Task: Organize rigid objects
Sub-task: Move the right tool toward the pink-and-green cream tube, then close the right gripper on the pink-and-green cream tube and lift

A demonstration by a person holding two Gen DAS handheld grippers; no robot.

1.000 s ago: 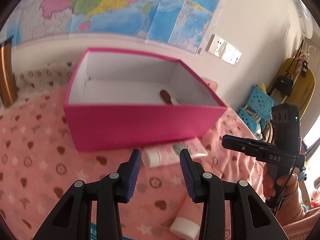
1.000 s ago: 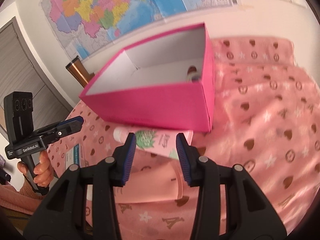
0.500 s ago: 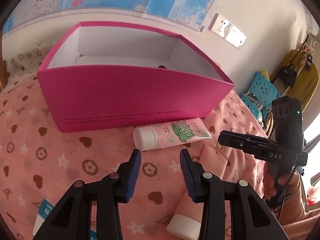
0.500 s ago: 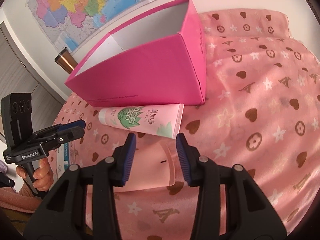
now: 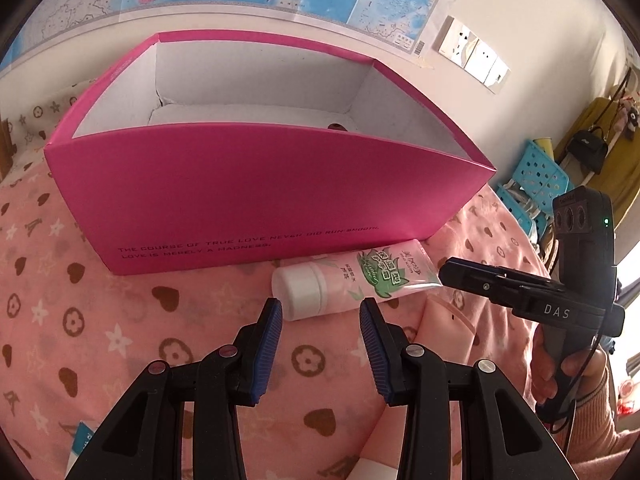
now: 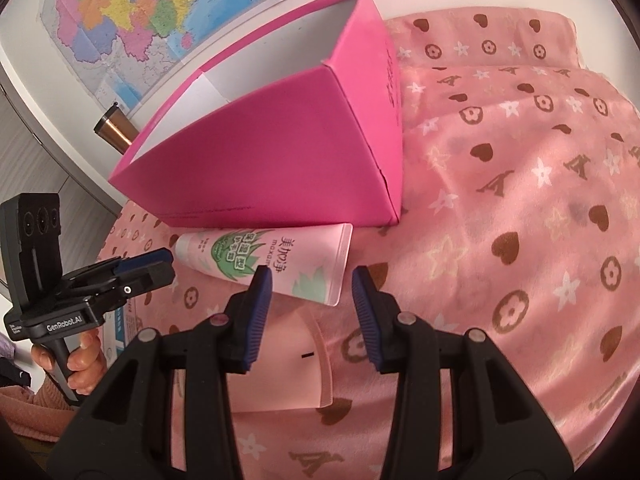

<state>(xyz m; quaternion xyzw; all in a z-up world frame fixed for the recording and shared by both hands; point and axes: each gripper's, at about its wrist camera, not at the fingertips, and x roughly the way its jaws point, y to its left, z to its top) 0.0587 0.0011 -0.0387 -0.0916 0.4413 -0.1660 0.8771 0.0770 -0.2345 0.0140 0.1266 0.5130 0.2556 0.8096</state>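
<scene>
An open pink box stands on the pink patterned cloth, with a small dark item inside near its right end. A pink tube with green leaves and a white cap lies along the box's front wall. A plain pink tube lies nearer to me. My left gripper is open and empty, just short of the capped end. My right gripper is open and empty, over the leaf tube's crimped end.
The cloth covers the surface. A copper tumbler stands behind the box on the left. A blue-and-white flat pack lies at the left edge. Blue baskets and hanging bags are off to the right. Maps hang on the wall.
Both grippers have come lower and closer to the leaf tube. The box looks larger and nearer in both views. Jaws stay open.
</scene>
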